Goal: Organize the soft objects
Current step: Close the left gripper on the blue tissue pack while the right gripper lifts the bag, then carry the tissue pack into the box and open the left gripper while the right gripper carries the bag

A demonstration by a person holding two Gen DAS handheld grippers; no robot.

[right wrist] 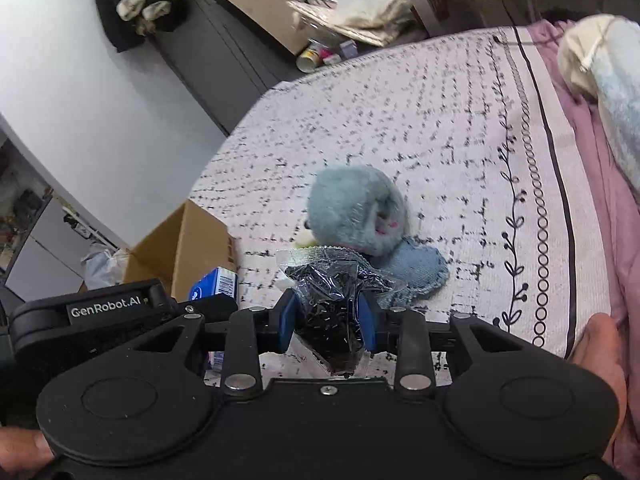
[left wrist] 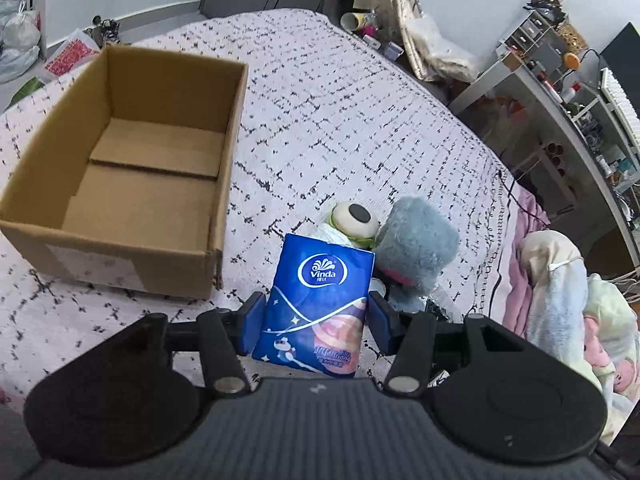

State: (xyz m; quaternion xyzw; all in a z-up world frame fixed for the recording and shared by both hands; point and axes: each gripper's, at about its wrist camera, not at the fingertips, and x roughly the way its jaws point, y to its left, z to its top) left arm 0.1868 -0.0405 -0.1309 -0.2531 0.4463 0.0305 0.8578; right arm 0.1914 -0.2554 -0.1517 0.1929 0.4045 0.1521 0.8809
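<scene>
Left gripper [left wrist: 316,316]: blue pads clamped on both sides of a blue plastic-wrapped Vinda tissue pack [left wrist: 314,300], held clear of the bedspread, long axis pointing away from the camera.

Right gripper [right wrist: 327,320]: pads pinched on a clear plastic bag of small black pieces [right wrist: 332,300]; bag bunched between them, crimped top edge sticking out fwd.

Destination, by judgement: open brown cardboard box [left wrist: 132,168], nothing inside, standing on the white black-flecked bedspread [left wrist: 360,128]. In left wrist view it lies fwd and to the left of the tissue pack, near wall just beside the gripper. In right wrist view only a box corner [right wrist: 192,248] shows, beyond the left gripper body [right wrist: 108,312]. Left hand is thus nearer the box; right must cross further leftward.

Still on bedspread: grey-blue plush toy [right wrist: 360,216] and a small green-white plush w/ a large black eye [left wrist: 354,220], touching each other, to the right of the box.

Risk: bag contents loose; thin film may slip.
</scene>
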